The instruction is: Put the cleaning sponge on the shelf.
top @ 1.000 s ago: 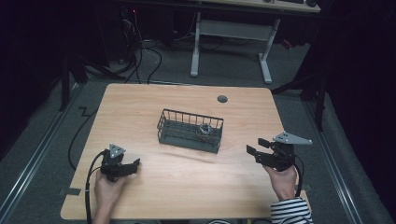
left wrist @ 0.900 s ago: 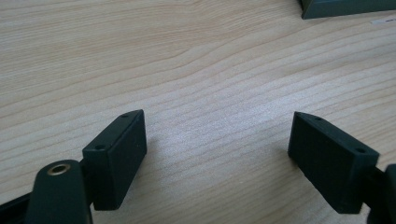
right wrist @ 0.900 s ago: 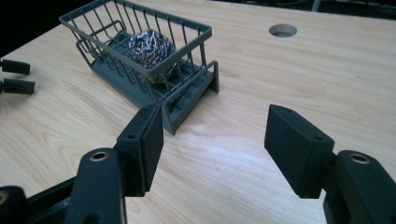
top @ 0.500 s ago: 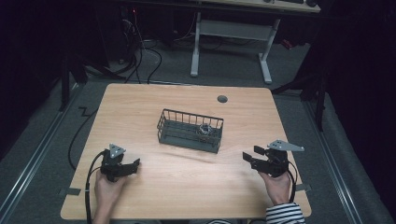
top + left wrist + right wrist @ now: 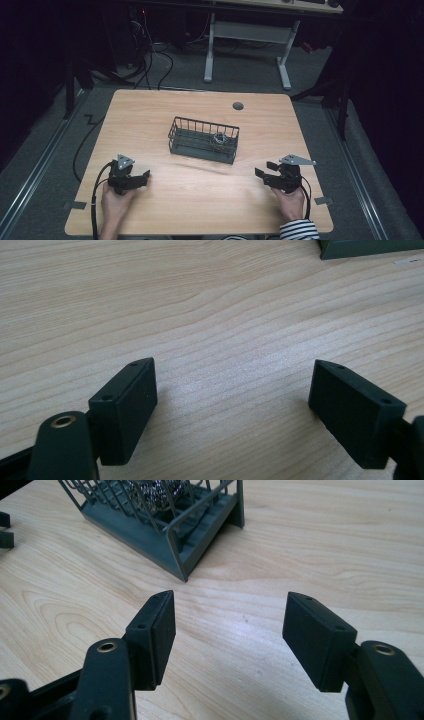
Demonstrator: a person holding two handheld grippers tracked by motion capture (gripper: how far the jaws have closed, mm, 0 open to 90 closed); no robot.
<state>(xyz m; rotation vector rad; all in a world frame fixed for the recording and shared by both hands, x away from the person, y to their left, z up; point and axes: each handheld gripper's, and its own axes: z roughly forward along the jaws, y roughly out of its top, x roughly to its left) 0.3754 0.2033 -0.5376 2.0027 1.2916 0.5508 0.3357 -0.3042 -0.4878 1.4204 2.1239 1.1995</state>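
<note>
A person rests two grippers on a wooden table (image 5: 200,200), left gripper (image 5: 232,405) and right gripper (image 5: 230,635) both spread and empty. A wire basket (image 5: 203,140) holding something shiny stands between them; a careless reach might shove it.

Your left hand (image 5: 116,202) comes in at the bottom left, holding the left gripper (image 5: 141,177) low, its jaws spread wide apart with nothing between them. Your right hand (image 5: 290,202), in a striped sleeve (image 5: 299,231), holds the right gripper (image 5: 263,171) at the bottom right, jaws likewise parted and empty, pointing inward to your left.
</note>
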